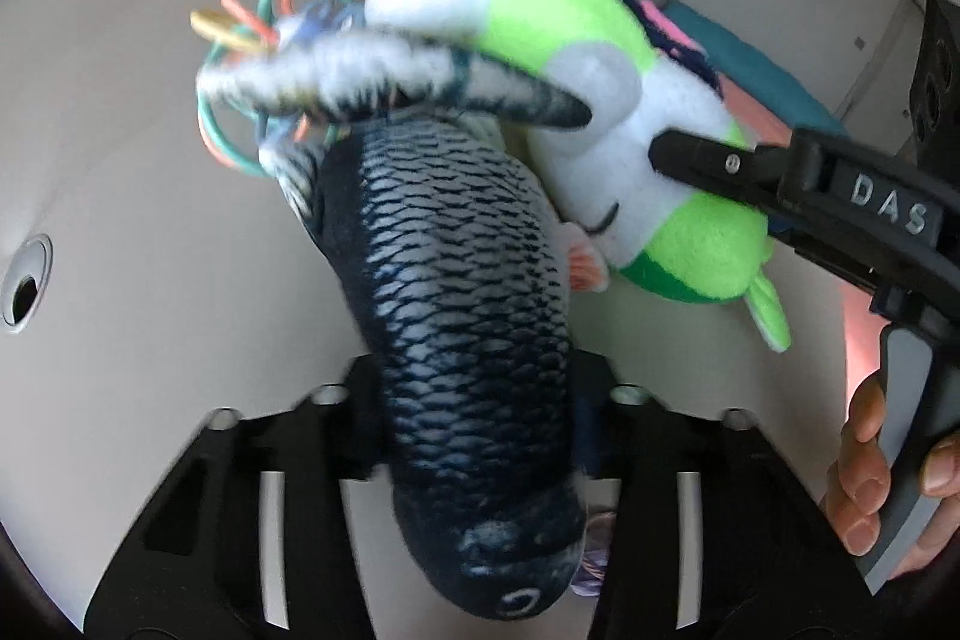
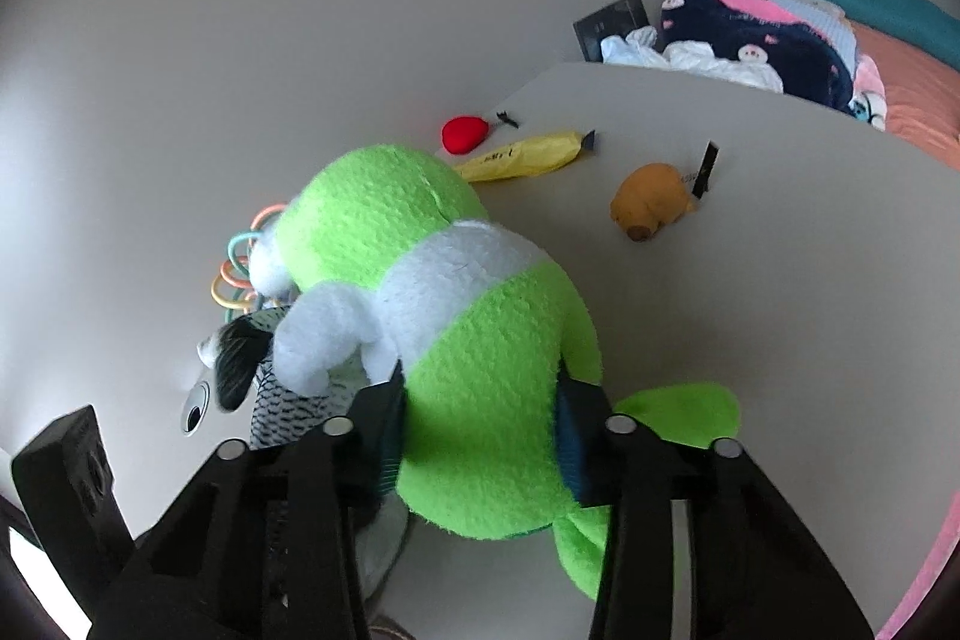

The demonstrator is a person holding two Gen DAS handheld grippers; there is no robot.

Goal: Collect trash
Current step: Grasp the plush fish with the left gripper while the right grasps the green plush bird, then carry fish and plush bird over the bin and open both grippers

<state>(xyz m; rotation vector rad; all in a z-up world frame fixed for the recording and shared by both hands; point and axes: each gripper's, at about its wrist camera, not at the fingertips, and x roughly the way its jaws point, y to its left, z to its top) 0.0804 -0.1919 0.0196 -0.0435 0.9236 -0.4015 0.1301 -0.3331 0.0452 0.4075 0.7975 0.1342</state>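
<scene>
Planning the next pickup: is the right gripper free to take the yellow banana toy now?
Probably not yet. The right gripper is shut on the green plush. The banana toy itself lies in the open on the table.

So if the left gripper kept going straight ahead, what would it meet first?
Apart from the fish toy its jaws already clamp, probably the tangle of coloured rings by the tail, then the pale surface; depth is unclear.

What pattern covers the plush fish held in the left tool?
Dark navy scales on pale grey-blue across the plush fish; clearest in the left wrist view.
</scene>
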